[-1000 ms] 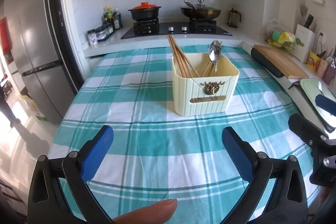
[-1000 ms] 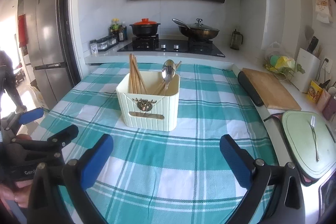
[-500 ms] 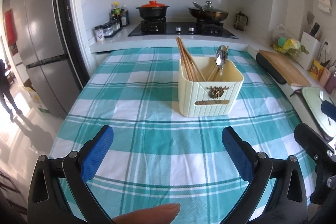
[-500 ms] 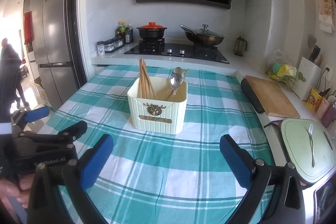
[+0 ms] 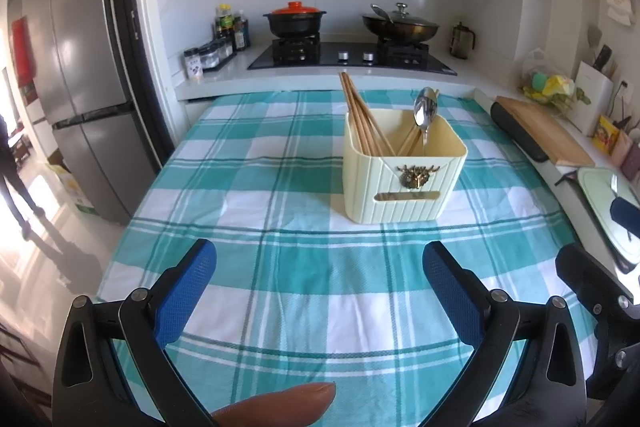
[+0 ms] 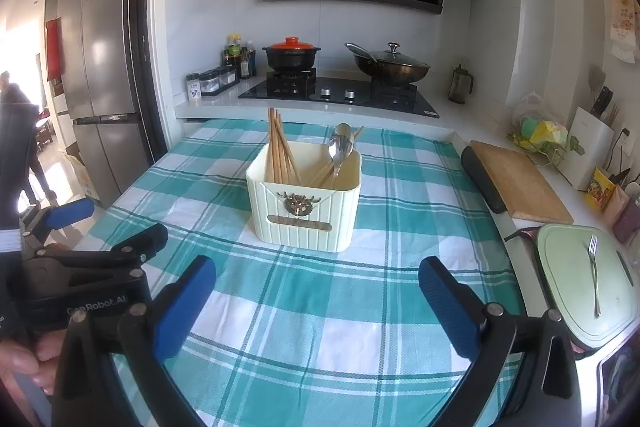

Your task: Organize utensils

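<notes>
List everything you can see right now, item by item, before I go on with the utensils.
Utensil box: one, cream, middle of the tablecloth.
Chopsticks: a bundle, wooden, upright in the box's left side.
Spoon: one, silver, in the box's right side.
Fork: one, silver, lying on the green lid.
Green lid: one, pale green, on the counter right of the table.
Tablecloth: one, teal and white check.
Cutting board: one, wooden, right counter.
Clay pot: one, black with orange lid, on the stove.
Wok: one, dark, lidded, on the stove.
Left gripper: open, empty.
Right gripper: open, empty.
</notes>
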{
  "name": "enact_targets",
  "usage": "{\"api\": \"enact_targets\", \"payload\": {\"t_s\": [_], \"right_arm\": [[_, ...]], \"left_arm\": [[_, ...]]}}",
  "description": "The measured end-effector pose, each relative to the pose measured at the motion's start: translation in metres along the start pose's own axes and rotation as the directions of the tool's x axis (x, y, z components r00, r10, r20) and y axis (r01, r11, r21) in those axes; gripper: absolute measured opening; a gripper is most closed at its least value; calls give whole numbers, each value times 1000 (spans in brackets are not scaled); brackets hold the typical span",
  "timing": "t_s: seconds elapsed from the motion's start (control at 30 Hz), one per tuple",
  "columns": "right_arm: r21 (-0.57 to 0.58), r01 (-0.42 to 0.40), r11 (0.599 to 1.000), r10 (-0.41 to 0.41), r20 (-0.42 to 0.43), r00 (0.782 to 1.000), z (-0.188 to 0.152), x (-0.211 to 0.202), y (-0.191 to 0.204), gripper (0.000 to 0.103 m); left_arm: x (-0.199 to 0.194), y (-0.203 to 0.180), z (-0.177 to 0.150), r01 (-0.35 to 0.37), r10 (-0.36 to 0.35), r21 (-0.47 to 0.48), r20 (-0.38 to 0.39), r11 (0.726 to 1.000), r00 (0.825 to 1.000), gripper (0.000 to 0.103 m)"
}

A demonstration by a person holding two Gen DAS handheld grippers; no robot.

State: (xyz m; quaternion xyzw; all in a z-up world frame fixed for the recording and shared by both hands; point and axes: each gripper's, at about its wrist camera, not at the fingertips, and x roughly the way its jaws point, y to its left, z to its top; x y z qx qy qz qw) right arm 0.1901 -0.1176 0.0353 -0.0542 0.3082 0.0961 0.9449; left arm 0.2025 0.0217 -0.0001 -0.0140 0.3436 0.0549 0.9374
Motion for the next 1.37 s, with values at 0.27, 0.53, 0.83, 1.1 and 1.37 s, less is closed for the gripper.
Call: {"api": "enact_targets", "payload": {"t_s": [0.27,0.53,0.83,1.1,1.37], "right_arm": [[-9,0,1000,0,-2,1000,1,-1,4,103],[-12,2,1000,-2,-4,1000,2,-1,4,103],[-17,2,1000,-2,1,1000,4,-4,4,103],[-18,3,1000,-3,0,1000,5,-4,5,103],[-9,1,1000,-2,-13,1000,0,-2,0,103]], "left_arm": [[-3,-1,0,-6,6,11,5,1000,1000,103],[-4,-1,1,7,-7,7,1,1000,1000,103],[-4,-2,1,11,-11,11,0,1000,1000,103],[-4,-3,1,15,-15,12,-5,1000,1000,102],[-9,-7,-1,15,-15,37,18,999,1000,102]]}}
